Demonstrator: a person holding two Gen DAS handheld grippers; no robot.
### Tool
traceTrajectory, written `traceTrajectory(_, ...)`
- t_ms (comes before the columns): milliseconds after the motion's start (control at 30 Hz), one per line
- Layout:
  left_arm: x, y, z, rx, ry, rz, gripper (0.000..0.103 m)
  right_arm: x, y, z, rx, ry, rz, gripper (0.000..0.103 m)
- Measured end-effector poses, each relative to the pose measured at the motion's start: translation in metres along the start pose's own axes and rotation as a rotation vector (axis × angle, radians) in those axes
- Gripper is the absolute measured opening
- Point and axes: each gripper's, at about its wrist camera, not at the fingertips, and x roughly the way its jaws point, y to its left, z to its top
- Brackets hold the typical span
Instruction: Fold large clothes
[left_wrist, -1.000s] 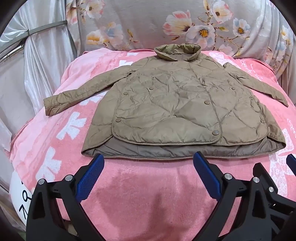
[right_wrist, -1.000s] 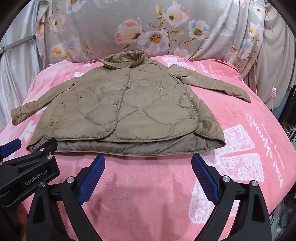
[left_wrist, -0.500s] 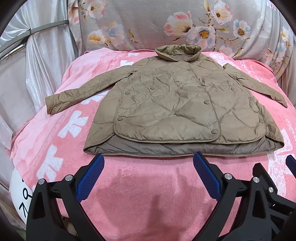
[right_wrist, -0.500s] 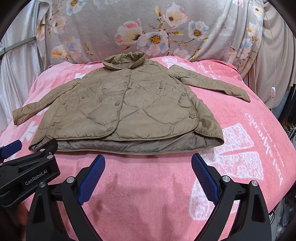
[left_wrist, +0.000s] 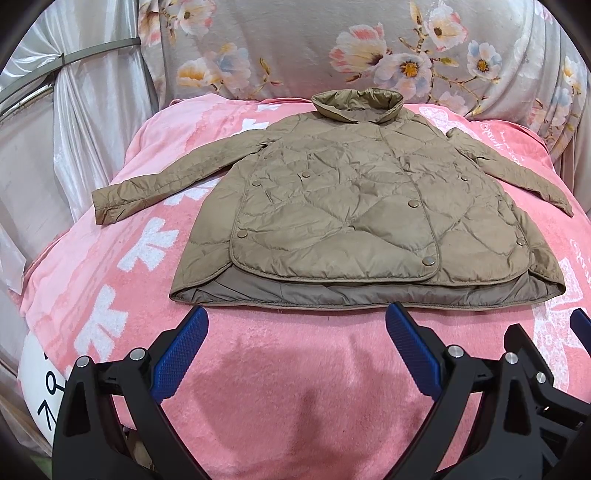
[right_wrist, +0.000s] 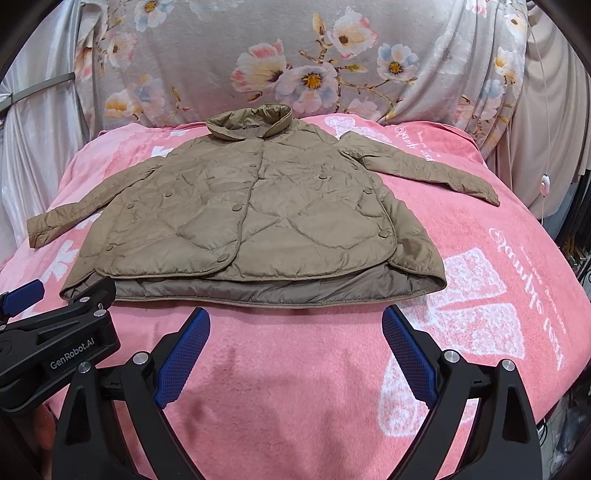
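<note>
While we hold both tools low over the pink blanket, our left gripper and right gripper have their blue fingers spread wide, pinching nothing. Just past the fingertips lies the tan quilted jacket, flat, front up. Its hem is nearest us, and its collar is farthest. Its long way runs sleeve to sleeve, across us. We think each gripper is nearer its own sleeve. The left gripper covers a hem corner in the right view.

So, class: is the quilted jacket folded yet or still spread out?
Spread out. The khaki quilted jacket lies flat on the pink blanket, snapped shut, both sleeves extended sideways; no folds made.
</note>
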Motion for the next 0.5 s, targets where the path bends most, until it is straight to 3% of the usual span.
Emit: traceTrajectory(500, -0.0003, 0.0012, -0.0010, -0.004, 0.002, -0.004, 0.094, -0.0007, 0.0019, -0.0009, -0.001, 0.000, -0.002, 0.092)
